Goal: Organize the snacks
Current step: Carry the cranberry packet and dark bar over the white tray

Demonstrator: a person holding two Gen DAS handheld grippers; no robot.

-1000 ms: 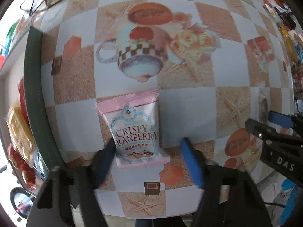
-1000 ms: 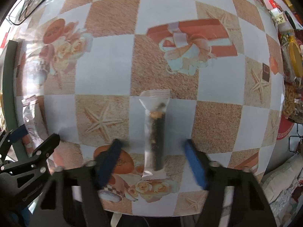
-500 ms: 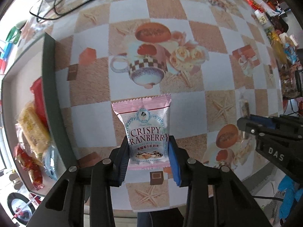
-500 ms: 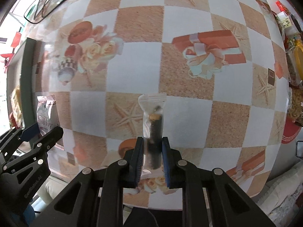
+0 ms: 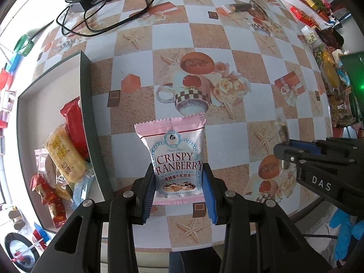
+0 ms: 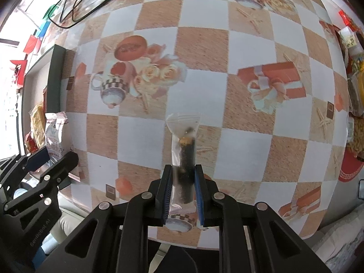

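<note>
- Our left tongs (image 5: 179,191) are closed on the lower half of the pink cranberry nougat packet (image 5: 174,157); both blue pads (image 5: 208,195) press its side edges, and the packet stands up out of them toward 12 o'clock.
- The packet appears raised above the checkered worktop (image 5: 238,38), though how far we cannot tell.
- Our right tongs (image 6: 182,188) are clamped narrow on a slim clear-wrapped dark snack bar (image 6: 185,157), gripping its lower part; its crimped top end points to 12 o'clock.
- In the left wrist view, the right tongs enter at 3 o'clock with the top of the bar showing just past their tip.
- In the right wrist view, the left tongs come in at 9 o'clock with the pink packet (image 6: 54,134) seen edge-on above them.
- A dark-walled tray (image 5: 87,104) sits at 9 o'clock of the left tongs, holding a red packet (image 5: 74,125), a yellow rice-cracker packet (image 5: 64,157) and more small wrapped snacks (image 5: 49,200) piled against its near wall.
- A black cable with its adapter (image 5: 100,6) lies coiled on the worktop at 11 o'clock, well apart from both tongs.
- More snacks (image 5: 327,68) are heaped along the worktop edge at 2 o'clock; we cannot make out what they are.
</note>
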